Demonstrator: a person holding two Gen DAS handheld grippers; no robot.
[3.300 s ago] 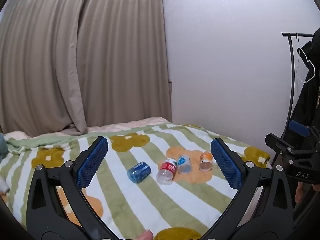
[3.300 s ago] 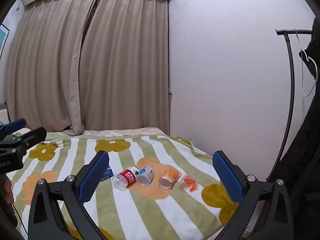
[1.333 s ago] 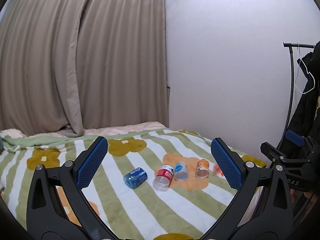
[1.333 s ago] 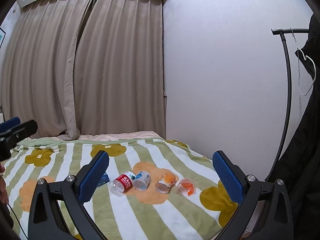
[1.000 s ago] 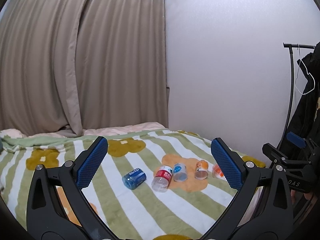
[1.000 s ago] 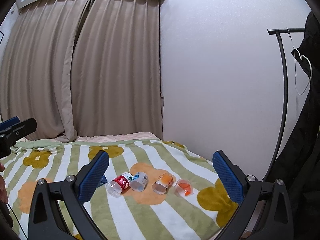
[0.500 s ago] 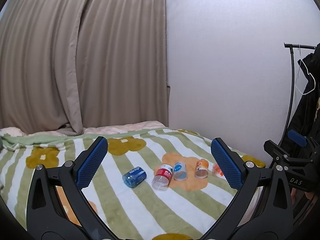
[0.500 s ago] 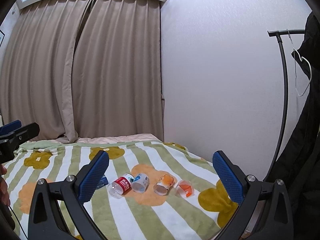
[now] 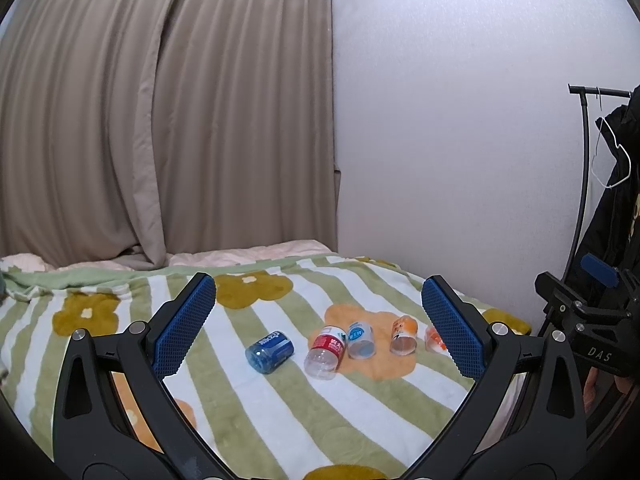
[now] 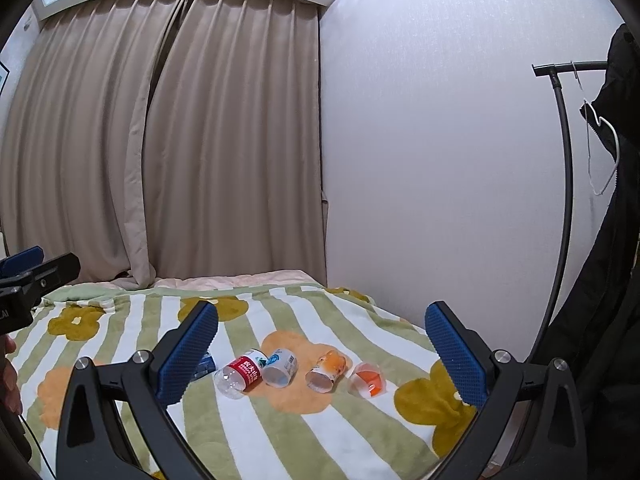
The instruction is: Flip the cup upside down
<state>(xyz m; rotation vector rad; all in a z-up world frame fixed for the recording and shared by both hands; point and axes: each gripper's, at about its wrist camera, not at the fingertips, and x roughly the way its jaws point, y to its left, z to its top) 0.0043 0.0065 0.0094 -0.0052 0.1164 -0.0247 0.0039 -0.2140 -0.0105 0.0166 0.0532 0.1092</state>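
Note:
Several cups lie on their sides in a row on a flowered, striped blanket. From left to right they are a blue cup, a red-labelled clear cup, a white and blue cup, an orange-printed cup and a clear cup with orange inside. My left gripper is open, well short of the row. My right gripper is open too, held back from the cups. Neither holds anything.
The bed meets a white wall on the right and beige curtains behind. A black clothes rack with dark garments stands at the right. The other gripper shows at each view's edge.
Both views have drifted only a little over the last seconds; the cups lie where they were and both grippers stay open.

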